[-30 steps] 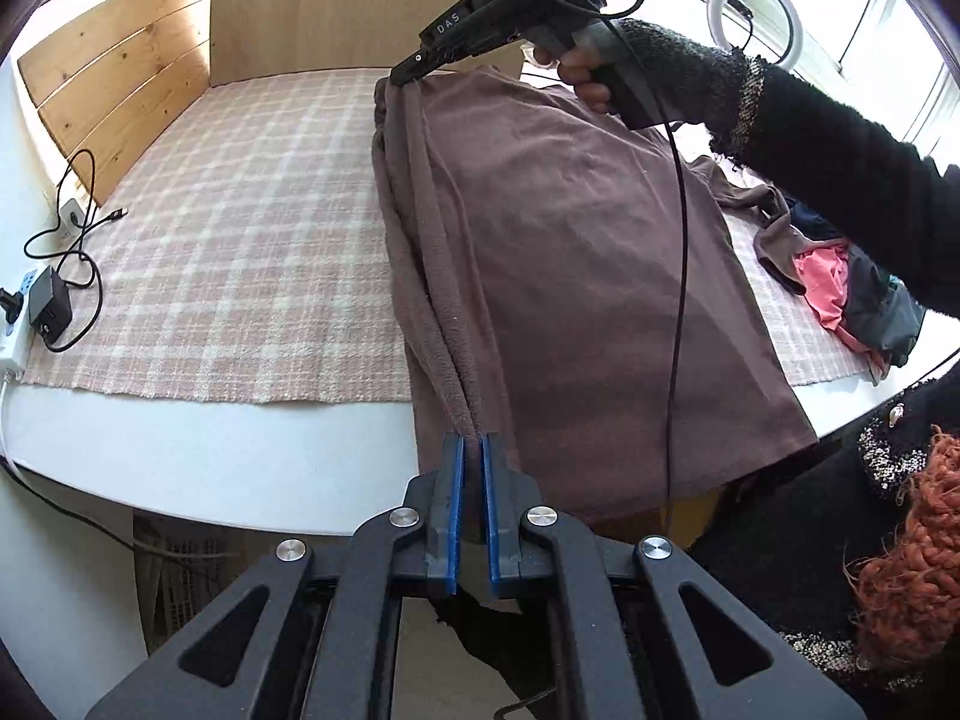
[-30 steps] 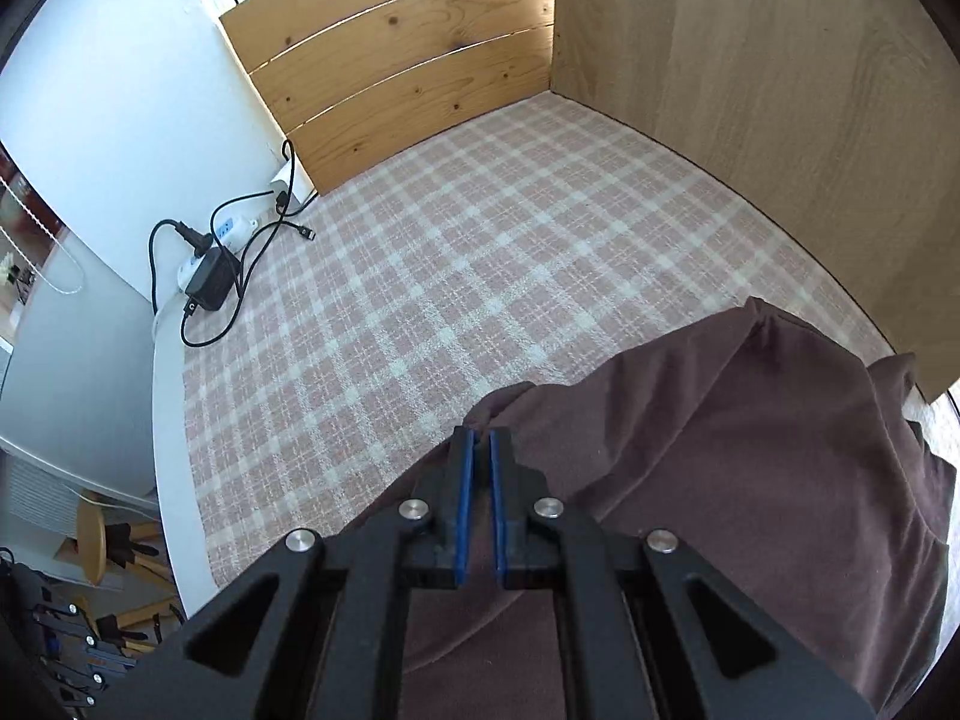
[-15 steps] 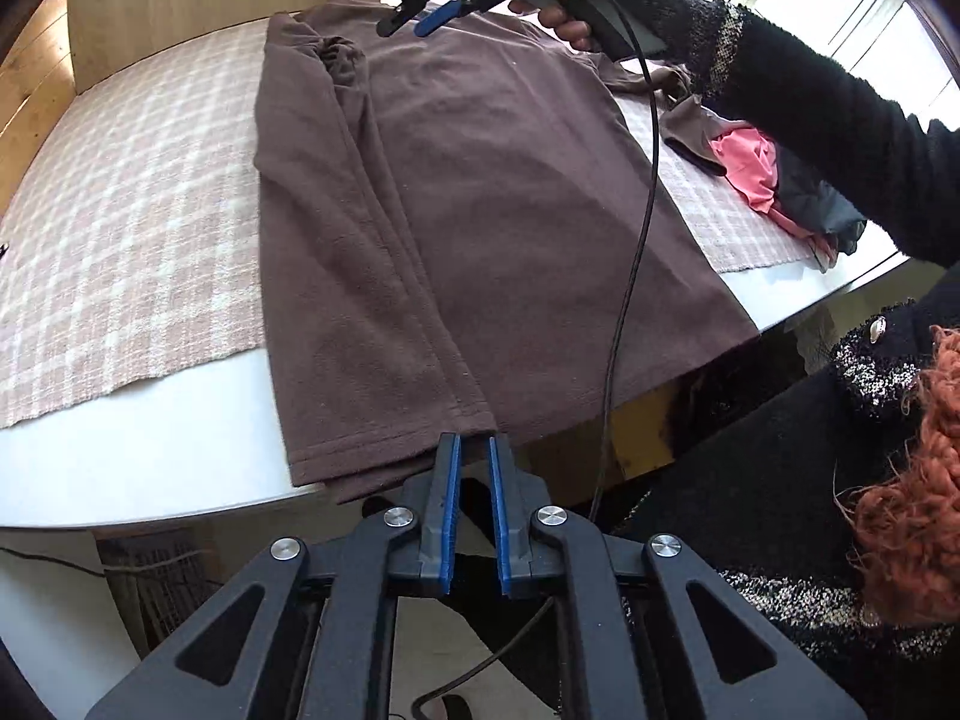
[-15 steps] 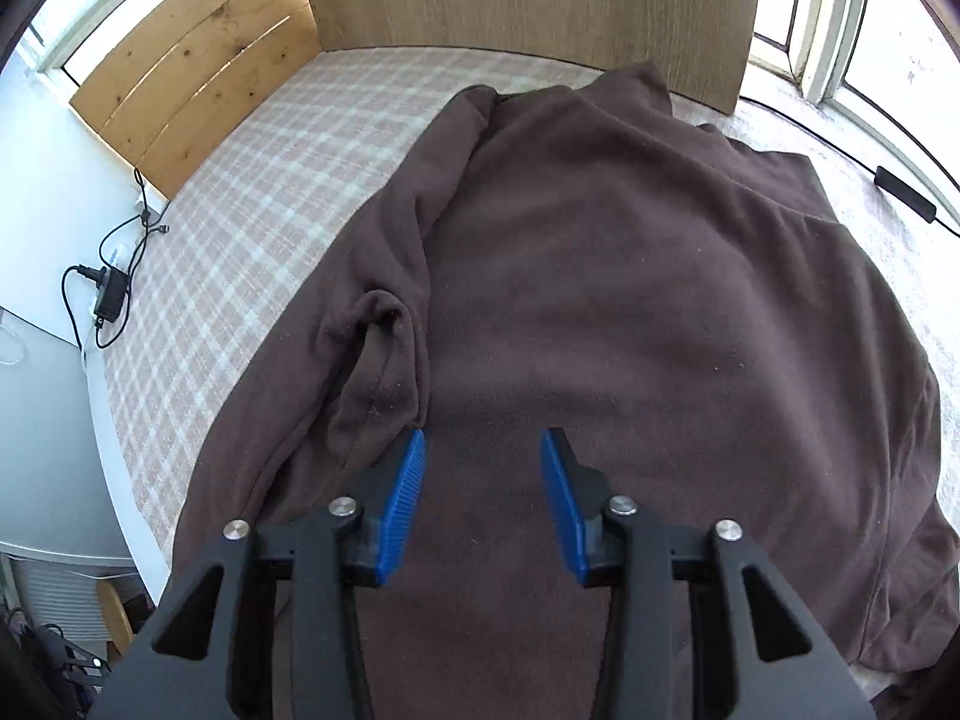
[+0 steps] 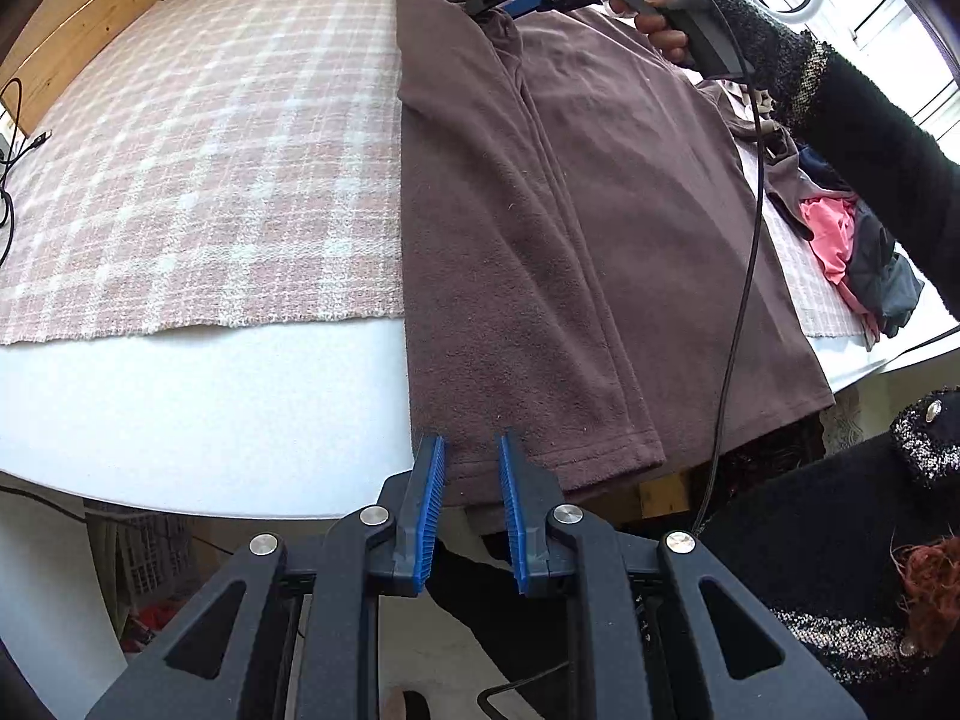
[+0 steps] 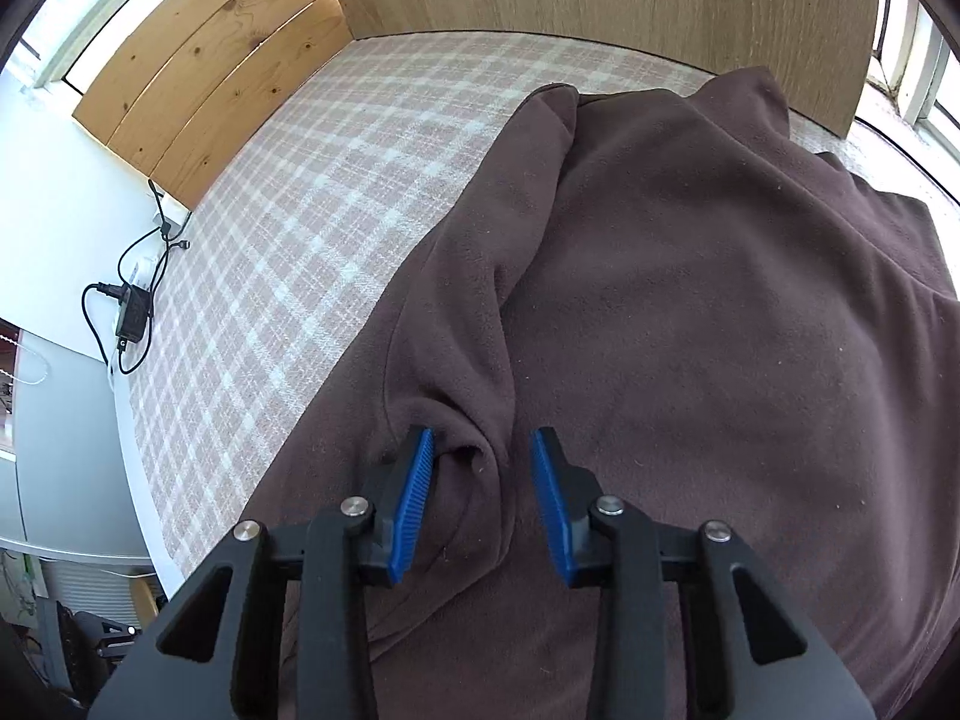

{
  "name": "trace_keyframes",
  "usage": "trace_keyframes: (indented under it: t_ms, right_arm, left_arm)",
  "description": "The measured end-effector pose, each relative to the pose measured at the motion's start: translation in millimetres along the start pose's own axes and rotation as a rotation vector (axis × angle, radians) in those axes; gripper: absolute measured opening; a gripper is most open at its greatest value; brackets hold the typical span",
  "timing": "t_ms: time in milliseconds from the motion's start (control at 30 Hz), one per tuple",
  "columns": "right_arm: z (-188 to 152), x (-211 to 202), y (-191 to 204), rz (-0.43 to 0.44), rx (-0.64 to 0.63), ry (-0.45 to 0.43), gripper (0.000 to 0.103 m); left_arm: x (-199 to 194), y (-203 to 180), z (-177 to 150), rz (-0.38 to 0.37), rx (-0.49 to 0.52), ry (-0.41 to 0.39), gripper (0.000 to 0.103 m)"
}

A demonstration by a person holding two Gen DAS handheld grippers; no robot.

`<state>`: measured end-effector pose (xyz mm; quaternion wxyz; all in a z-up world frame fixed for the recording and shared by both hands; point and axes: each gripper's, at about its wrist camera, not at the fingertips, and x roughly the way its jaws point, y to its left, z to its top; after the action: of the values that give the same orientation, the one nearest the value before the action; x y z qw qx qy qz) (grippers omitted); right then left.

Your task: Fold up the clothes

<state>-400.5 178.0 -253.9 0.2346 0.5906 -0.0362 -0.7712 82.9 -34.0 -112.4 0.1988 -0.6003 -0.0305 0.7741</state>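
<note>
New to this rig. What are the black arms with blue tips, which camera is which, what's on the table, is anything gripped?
No robot here: a person holds a trigger-operated two-finger gripper in each hand, and each gripper carries a fisheye camera looking along its blue-padded fingers.

The left wrist view shows the left gripper at the near hem of a brown fleece top, with the right gripper and the hand holding it at the far end. The right wrist view shows that right gripper from its own camera, over a bunched fold by the sleeve.

The top lies flat on a checked cloth over a white table, hem hanging over the edge. A pile of other clothes sits to the side.

Nothing is gripped yet: the left jaws are opening around the hem, the right jaws are closing on the fold, and the pads do not visibly press on the fabric.
</note>
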Motion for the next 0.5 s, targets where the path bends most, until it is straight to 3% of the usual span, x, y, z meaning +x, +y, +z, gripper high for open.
trace_keyframes:
  t_ms: [100,300,367,433,500]
  right_arm:
    - [0.6,0.6,4.8,-0.01,-0.023,0.007,0.034]
    - [1.1,8.7,11.5,-0.017,-0.05,0.023,0.034]
    - [1.8,9.7,12.5,-0.016,-0.052,0.027,0.034]
    - [1.7,9.0,13.4,-0.019,-0.059,0.023,0.034]
    - [1.1,8.0,14.4,-0.016,-0.067,0.019,0.029]
  left_arm:
    - [-5.5,10.6,-7.4,0.005,-0.017,0.011,0.028]
    - [2.0,17.5,-5.7,0.01,-0.013,0.028,0.031]
    - [3.2,17.4,-4.7,-0.006,-0.009,0.026,0.028]
    - [3.2,18.2,-5.1,-0.044,-0.012,0.025,0.008]
    - [2.1,16.9,-5.5,-0.067,-0.013,0.018,0.004]
